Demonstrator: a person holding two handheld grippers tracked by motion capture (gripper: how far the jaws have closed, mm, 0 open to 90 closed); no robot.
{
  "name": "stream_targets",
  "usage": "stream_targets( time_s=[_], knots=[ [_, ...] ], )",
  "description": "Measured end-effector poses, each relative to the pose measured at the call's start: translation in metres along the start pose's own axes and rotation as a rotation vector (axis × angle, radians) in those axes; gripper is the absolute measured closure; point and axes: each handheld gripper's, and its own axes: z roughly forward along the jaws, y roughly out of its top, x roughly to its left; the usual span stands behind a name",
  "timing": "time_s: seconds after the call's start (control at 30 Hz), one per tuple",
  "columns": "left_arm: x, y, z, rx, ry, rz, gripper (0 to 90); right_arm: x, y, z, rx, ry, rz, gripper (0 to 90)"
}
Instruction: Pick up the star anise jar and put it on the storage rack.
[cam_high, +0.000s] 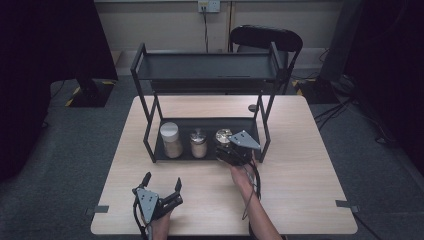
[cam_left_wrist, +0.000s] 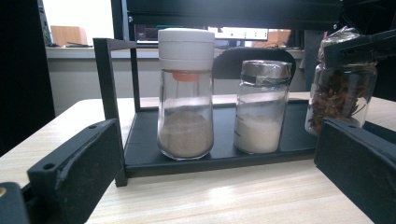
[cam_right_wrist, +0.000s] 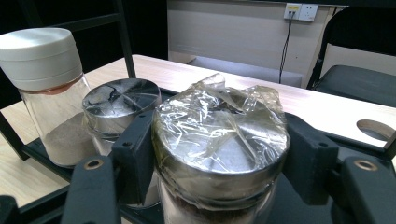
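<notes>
R gripper (cam_right_wrist: 219, 186) clamps foil-lidded jar (cam_right_wrist: 219, 140) at rack tray's (cam_high: 165, 156) right end; 2 jars already there, release left. L gripper (cam_high: 162, 192) open, idle near table's front edge.

Room as I see it | light wooden table (cam_high: 300, 165) on grey carpet (cam_high: 90, 125) | black chair (cam_high: 266, 37) at 12 o'clock | beige wall (cam_high: 160, 22), socket (cam_high: 208, 5) at 12 | dark corners at 10 and 2
</notes>
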Motion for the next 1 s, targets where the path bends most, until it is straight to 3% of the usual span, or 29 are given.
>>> stream_targets(
  time_s=[0.77,1.0],
  knots=[
    [0.001,0.000,0.000,0.001,0.000,-0.007,0.3,-0.001,0.004,0.016,0.018,-0.002,-0.008,33.9],
    [0.001,0.000,0.000,0.001,-0.001,-0.006,0.3,-0.003,0.003,0.021,0.030,-0.006,0.011,33.9]
  ],
)
